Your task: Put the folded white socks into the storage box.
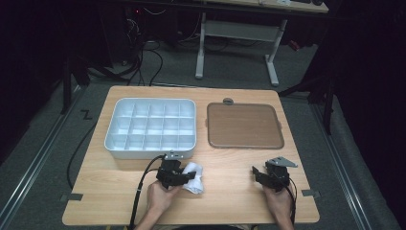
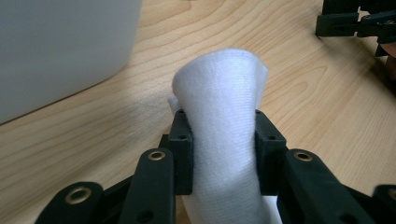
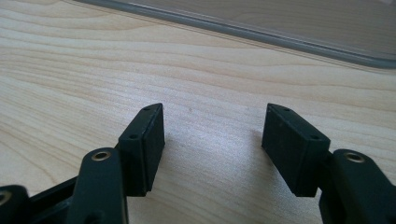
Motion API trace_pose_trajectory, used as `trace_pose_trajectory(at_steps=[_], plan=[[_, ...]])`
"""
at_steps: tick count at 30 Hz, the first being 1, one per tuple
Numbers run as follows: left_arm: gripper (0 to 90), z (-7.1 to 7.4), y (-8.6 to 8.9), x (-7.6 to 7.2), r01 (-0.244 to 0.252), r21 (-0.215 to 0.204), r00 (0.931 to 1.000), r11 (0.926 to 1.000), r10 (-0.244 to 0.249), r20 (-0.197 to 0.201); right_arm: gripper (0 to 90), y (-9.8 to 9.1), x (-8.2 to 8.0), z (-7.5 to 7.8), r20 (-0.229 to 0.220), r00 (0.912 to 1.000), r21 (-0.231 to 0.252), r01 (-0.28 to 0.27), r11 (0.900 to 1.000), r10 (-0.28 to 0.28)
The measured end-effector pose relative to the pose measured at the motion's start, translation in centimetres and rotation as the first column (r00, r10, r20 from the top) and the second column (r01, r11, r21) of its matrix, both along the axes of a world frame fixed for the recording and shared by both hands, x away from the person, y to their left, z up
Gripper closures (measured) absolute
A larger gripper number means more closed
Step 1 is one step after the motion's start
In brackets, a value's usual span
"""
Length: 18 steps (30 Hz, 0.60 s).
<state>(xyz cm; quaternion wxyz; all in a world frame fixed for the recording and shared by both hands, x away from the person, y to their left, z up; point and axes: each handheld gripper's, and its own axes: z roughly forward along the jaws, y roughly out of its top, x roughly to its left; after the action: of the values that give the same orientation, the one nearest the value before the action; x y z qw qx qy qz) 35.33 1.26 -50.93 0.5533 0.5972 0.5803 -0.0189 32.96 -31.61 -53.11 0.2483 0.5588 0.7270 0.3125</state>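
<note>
A white cloth (image 1: 195, 177) lies bunched on the wooden table (image 1: 225, 158) near its front edge. My left gripper (image 1: 186, 176) is shut on it. In the left gripper view the white cloth (image 2: 224, 140) stands folded and squeezed between the two black pads (image 2: 183, 154). My right gripper (image 1: 258, 174) rests low over the table at the front right. In the right gripper view its pads (image 3: 144, 144) stand wide apart, open, with bare wood between them.
A white tray (image 1: 119, 148) with several small compartments sits at the back left, just beyond the left gripper. A brown lid-like tray (image 1: 244, 125) lies at the back right, its grey rim (image 3: 261, 32) ahead of the right gripper. A grey round piece (image 1: 228, 101) lies beyond it.
</note>
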Motion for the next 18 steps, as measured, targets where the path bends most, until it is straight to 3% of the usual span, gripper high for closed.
trace_pose_trajectory(at_steps=[9, 18], plan=[[67.1, 0.5, 0.5, -0.1, -0.008, -0.016, 1.0, 0.9998, 0.008, 0.003, 39.2, 0.0, 0.0, 0.0, -0.001, 1.0, 0.003, 0.001, 1.0, -0.001], [67.1, 2.0, 2.0, -0.5, -0.035, -0.071, 0.9993, 0.9969, 0.036, 0.013, 38.7, -0.1, 0.1, 0.0, -0.003, 1.0, 0.016, -0.006, 0.9999, 0.006]])
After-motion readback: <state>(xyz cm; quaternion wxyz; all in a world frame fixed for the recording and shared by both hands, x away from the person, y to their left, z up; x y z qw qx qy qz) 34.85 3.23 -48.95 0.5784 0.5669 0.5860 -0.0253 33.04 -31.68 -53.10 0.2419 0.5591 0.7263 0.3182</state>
